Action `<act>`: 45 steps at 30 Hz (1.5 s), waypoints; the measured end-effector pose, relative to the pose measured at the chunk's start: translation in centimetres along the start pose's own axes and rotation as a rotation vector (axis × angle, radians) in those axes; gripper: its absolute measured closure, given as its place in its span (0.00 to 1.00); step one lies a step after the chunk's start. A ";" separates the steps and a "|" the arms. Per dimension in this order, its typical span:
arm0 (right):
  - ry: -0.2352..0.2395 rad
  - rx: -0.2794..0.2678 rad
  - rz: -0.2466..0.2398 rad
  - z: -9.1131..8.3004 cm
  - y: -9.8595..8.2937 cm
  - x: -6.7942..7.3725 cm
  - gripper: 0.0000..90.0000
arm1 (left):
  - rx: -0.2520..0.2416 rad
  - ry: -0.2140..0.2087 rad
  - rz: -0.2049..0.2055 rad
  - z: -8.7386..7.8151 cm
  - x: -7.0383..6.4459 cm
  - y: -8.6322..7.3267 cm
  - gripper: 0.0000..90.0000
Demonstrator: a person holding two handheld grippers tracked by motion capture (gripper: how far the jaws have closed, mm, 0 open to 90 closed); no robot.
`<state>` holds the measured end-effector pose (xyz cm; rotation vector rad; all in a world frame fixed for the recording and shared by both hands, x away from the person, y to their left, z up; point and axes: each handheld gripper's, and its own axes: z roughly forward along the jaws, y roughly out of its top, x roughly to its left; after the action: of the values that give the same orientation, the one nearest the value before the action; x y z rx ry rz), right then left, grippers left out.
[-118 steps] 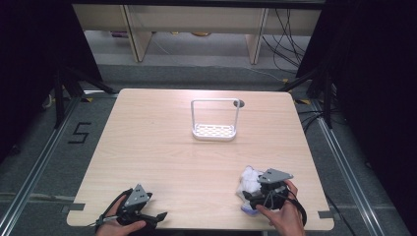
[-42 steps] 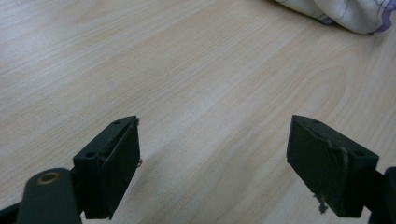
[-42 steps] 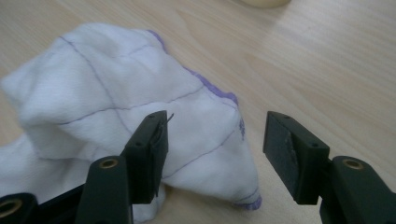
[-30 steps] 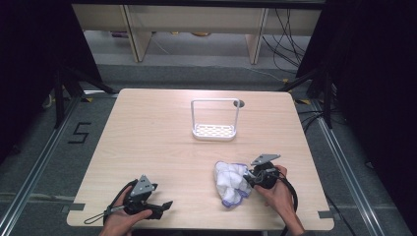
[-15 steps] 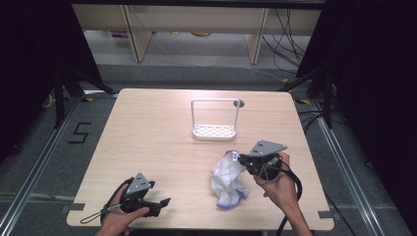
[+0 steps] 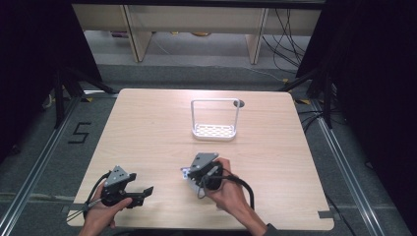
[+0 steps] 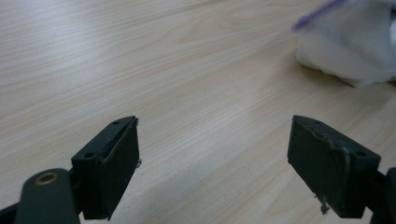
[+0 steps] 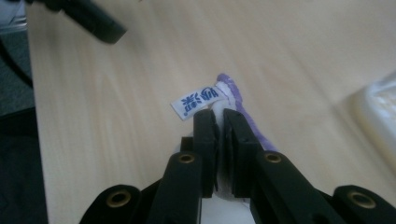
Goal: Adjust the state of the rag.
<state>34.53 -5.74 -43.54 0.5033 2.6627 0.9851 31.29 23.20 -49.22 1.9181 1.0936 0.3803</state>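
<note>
A white cloth with a purple edge (image 8: 237, 99) and a small printed label (image 8: 196, 100) is pinched between the jaws of my right gripper (image 8: 215, 116), which is shut on it. From above, that gripper (image 6: 193, 174) is at the table's front middle, and just a scrap of the cloth (image 6: 185, 171) pokes out at its left. My left gripper (image 6: 143, 195) rests at the front left, open and holding nothing. Between its wide-apart jaws (image 7: 215, 158) lies bare wood, with the white cloth (image 7: 345, 42) beyond them at the upper right.
A white wire rack (image 6: 215, 131) with a tall loop handle stands at the back middle of the wooden table (image 6: 147, 128); its corner (image 8: 380, 105) appears at the right of the right gripper view. Dark floor, cables and table legs surround the table.
My right gripper has carried the cloth leftward and nearer the front, from the right side to the front middle. The cloth, spread loose before, is now mostly under the hand. My left gripper barely moved.
</note>
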 end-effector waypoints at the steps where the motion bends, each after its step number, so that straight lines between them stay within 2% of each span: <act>1: 0.039 0.036 -0.010 1.4 -0.2 1.2 0.91 | 0.005 0.010 -0.009 0.0 0.2 -0.1 0.18; 3: 0.048 0.042 -0.007 2.0 -0.3 1.6 0.87 | 0.014 0.013 -0.011 0.0 0.2 -0.1 0.18; 4: 0.072 0.037 0.003 2.5 -0.5 2.1 0.69 | 0.012 0.009 -0.012 0.0 0.2 -0.2 0.18; 5: 0.064 0.015 0.006 2.3 -0.4 2.1 0.62 | 0.029 0.017 0.008 -0.2 0.2 -0.2 0.18; 6: 0.064 0.015 0.006 2.3 -0.4 2.1 0.62 | 0.029 0.017 0.008 -0.2 0.2 -0.2 0.18; 7: 0.045 -0.012 0.016 1.7 -0.3 1.8 0.58 | 0.008 0.006 -0.008 0.0 0.1 -0.2 0.18; 8: 0.003 -0.075 0.041 -0.2 -0.2 0.6 0.56 | 0.010 -0.001 0.004 -0.1 -0.1 -0.3 0.18; 9: 0.003 -0.075 0.041 -0.2 -0.2 0.6 0.56 | 0.010 -0.001 0.004 -0.1 -0.1 -0.3 0.18; 10: -0.049 -0.088 0.095 -2.1 -0.5 -1.3 0.52 | 0.012 -0.007 0.000 0.0 -0.2 -0.2 0.18; 11: -0.064 -0.110 0.117 -2.6 -1.0 -2.3 0.52 | 0.013 -0.004 -0.001 0.0 -0.4 -0.2 0.18; 12: -0.064 -0.110 0.117 -2.6 -1.0 -2.3 0.52 | 0.017 -0.009 0.012 0.1 -0.4 -0.2 0.18; 13: -0.062 -0.106 0.195 -3.3 -1.8 -3.5 0.52 | 0.012 -0.015 0.004 0.2 -0.5 -0.2 0.18; 15: -0.077 -0.079 0.219 -3.4 -2.6 -4.6 0.52 | 0.012 -0.011 0.005 0.3 -0.6 -0.3 0.18; 17: -0.105 -0.028 0.239 -2.9 -3.6 -5.6 0.52 | 0.019 -0.015 0.012 0.4 -0.5 -0.3 0.18; 21: -0.082 0.062 0.286 -0.8 -5.2 -7.2 0.50 | 0.021 -0.017 0.018 0.4 -0.6 -0.3 0.18; 22: -0.071 0.078 0.329 -0.2 -5.5 -7.3 0.50 | 0.021 -0.018 0.016 0.5 -0.6 -0.3 0.18; 23: -0.052 0.103 0.329 0.3 -5.8 -7.6 0.50 | 0.047 -0.020 0.050 0.3 -0.4 -0.2 0.18; 24: -0.040 0.124 0.360 0.7 -6.0 -7.6 0.49 | 0.037 -0.017 0.034 0.4 -0.6 -0.3 0.18; 25: -0.032 0.141 0.362 1.2 -6.2 -7.8 0.50 | 0.037 -0.012 0.036 0.4 -0.6 -0.3 0.18; 26: -0.024 0.167 0.370 1.4 -6.2 -7.8 0.58 | 0.042 -0.019 0.041 0.3 -0.6 -0.2 0.18; 27: -0.013 0.152 0.339 1.6 -6.2 -7.8 0.66 | 0.012 -0.017 0.010 0.5 -0.8 -0.3 0.18; 29: 0.013 0.124 0.311 1.5 -6.1 -7.6 0.79 | 0.026 -0.021 0.028 0.3 -0.6 -0.2 0.18; 30: 0.018 0.125 0.279 1.1 -6.0 -7.5 0.88 | 0.016 -0.020 0.015 0.4 -0.7 -0.3 0.18; 31: 0.003 0.131 0.274 0.8 -5.9 -7.2 0.93 | 0.010 -0.016 0.013 0.3 -0.6 -0.3 0.18; 32: 0.009 0.104 0.231 0.3 -5.7 -7.0 0.95 | 0.005 -0.015 0.012 0.3 -0.6 -0.3 0.18; 33: 0.007 0.099 0.233 -0.1 -5.5 -6.7 0.95 | 0.019 -0.013 0.013 0.2 -0.6 -0.2 0.18; 34: 0.001 0.074 0.197 -0.8 -5.2 -6.4 0.96 | 0.015 -0.018 0.014 0.2 -0.6 -0.2 0.18; 35: -0.005 0.059 0.186 -1.3 -5.0 -6.2 0.96 | 0.016 -0.017 0.014 0.2 -0.5 -0.2 0.18; 36: 0.013 0.048 0.157 -1.9 -4.7 -5.8 0.96 | 0.009 -0.018 0.011 0.2 -0.5 -0.2 0.18; 37: -0.012 0.019 0.133 -2.7 -4.3 -5.3 0.96 | 0.013 -0.015 0.010 0.2 -0.5 -0.2 0.18; 38: -0.009 0.016 0.124 -3.3 -4.0 -4.8 0.96 | 0.005 -0.017 0.004 0.2 -0.5 -0.2 0.18; 39: -0.013 -0.009 0.088 -3.9 -3.8 -4.2 0.96 | 0.012 -0.011 0.010 0.1 -0.4 -0.2 0.18; 40: -0.021 -0.019 0.079 -4.6 -3.6 -3.1 0.96 | 0.013 -0.008 0.005 0.1 -0.4 -0.2 0.18; 42: -0.025 -0.012 0.040 -5.3 -3.5 -1.7 0.96 | 0.012 -0.010 0.003 0.0 -0.2 -0.2 0.18; 44: -0.050 -0.006 -0.009 -5.5 -4.1 0.0 0.96 | -0.003 -0.013 -0.019 0.0 -0.3 -0.1 0.18; 45: -0.045 -0.002 -0.015 -5.6 -4.5 0.6 0.96 | 0.000 -0.009 -0.011 -0.1 -0.2 -0.1 0.18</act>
<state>31.00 -11.96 -42.50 0.4979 2.6216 0.9609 31.07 23.10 -49.23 1.9106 1.0979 0.3650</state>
